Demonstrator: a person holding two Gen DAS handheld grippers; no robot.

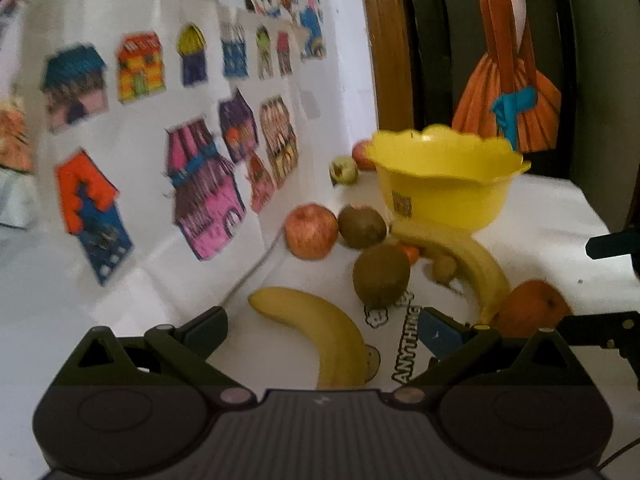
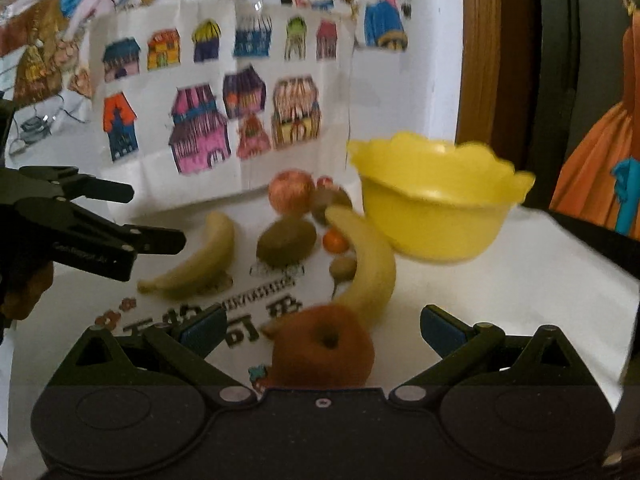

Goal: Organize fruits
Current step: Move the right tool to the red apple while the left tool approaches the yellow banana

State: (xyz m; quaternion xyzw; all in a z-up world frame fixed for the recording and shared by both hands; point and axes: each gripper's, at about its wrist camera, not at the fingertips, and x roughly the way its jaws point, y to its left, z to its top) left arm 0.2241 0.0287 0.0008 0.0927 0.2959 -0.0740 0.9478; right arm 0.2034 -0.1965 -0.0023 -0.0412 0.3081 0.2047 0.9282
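Note:
A yellow scalloped bowl (image 1: 444, 176) (image 2: 436, 208) stands empty at the back right of the white table. Fruit lies loose in front of it: a red apple (image 1: 311, 232) (image 2: 290, 192), two kiwis (image 1: 362, 226) (image 1: 380, 276), a curved banana (image 1: 460, 256) (image 2: 368, 264) and a small orange (image 2: 335, 240). My left gripper (image 1: 324, 332) (image 2: 156, 216) is open, and a second banana (image 1: 312, 328) (image 2: 200, 256) lies on the table between its fingers. My right gripper (image 2: 322, 328) (image 1: 580, 286) is open around a large orange (image 2: 324, 348) (image 1: 532, 308), its pads apart from it.
A paper sheet with coloured house drawings (image 2: 224, 100) hangs on the wall behind the fruit. A small green fruit (image 1: 343, 169) and a red one (image 1: 362, 154) sit behind the bowl. A small brown fruit (image 2: 343, 267) lies by the curved banana. A wooden door frame (image 1: 386, 40) stands at the back right.

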